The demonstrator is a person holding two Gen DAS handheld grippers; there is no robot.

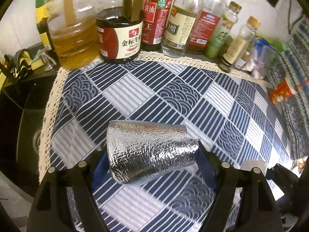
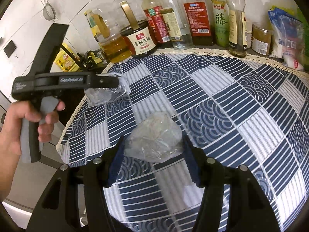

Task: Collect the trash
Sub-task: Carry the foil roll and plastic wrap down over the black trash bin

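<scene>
Left wrist: left hand-held gripper [image 1: 152, 154] clamps foil piece [image 1: 150, 152].

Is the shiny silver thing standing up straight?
No, the crinkled foil roll is tipped on its side between the left gripper fingers.

You see a white tiled wall [image 2: 77, 9] at the top, patterned cloth [image 2: 222, 100] across the middle, a dark sink [image 1: 23, 119] at left.

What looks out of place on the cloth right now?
A red cup lies tipped on its side at the cloth's far right edge, straw sticking out. The bottles behind all stand upright.
</scene>
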